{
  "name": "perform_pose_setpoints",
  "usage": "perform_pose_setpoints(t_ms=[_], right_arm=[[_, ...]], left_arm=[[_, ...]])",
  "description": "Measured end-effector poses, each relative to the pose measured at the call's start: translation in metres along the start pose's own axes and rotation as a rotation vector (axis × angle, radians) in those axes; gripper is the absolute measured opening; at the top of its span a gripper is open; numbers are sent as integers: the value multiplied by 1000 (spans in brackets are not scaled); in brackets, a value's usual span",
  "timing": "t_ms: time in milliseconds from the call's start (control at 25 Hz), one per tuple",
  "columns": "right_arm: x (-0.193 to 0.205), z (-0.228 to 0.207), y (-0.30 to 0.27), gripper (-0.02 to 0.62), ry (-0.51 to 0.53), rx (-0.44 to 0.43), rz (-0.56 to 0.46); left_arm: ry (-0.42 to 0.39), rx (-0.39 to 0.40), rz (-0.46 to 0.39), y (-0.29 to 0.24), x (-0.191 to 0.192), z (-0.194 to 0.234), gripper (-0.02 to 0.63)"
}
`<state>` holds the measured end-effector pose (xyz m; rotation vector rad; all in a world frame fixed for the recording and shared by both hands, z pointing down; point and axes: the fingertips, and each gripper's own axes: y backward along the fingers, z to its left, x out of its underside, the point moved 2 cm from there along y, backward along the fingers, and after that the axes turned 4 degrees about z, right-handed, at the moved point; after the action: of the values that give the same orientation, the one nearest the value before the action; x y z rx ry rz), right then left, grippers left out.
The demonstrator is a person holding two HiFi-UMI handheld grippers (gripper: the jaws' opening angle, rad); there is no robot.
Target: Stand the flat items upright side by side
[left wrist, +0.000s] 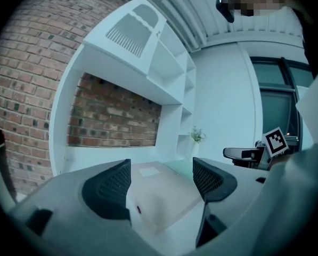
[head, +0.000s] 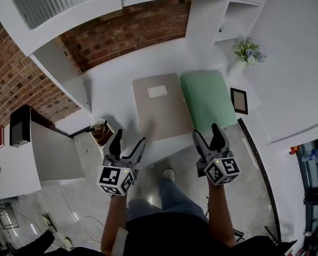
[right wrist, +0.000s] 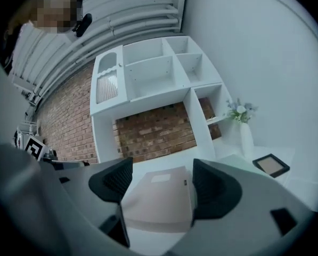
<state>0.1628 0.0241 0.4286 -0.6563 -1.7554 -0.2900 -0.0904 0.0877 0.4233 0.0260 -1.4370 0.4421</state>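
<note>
Head view: beige folder [head: 161, 105] and green folder [head: 209, 97] both flat on white desk [head: 111, 95], side by side, neither upright. Left gripper [head: 129, 138] and right gripper [head: 206, 131] near desk's front edge, fingers apart, nothing between. Judgement: task unstarted; both folders left to stand.

Red brick wall [head: 9, 73]; white shelving [head: 52, 20]; white desk [head: 111, 89]; pale glossy floor [head: 31, 207]

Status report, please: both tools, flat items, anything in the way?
Open and empty: left tool, right tool. Flat, side by side, untouched: beige folder, green folder. Right of the green folder, a picture frame; nothing between tools and folders.
</note>
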Motion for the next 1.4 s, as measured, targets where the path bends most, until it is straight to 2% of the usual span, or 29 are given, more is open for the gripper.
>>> perform_pose_setpoints(t_ms=[320, 480, 840, 960, 1160, 1400], right_arm=[[-6, -31, -55, 333, 15, -83, 66], [-3, -34, -68, 333, -5, -92, 90], [-12, -40, -92, 333, 46, -106, 168], [-10, -42, -110, 333, 60, -115, 238], [6, -46, -148, 333, 66, -136, 370], [48, -58, -186, 333, 61, -147, 573]], left_arm=[[30, -78, 89, -41, 9, 11, 333], [49, -93, 130, -50, 16, 17, 333], [66, -93, 189, -90, 11, 29, 333], [74, -101, 231, -108, 12, 40, 333], [145, -124, 314, -137, 25, 67, 333], [305, -133, 436, -167, 57, 88, 333]])
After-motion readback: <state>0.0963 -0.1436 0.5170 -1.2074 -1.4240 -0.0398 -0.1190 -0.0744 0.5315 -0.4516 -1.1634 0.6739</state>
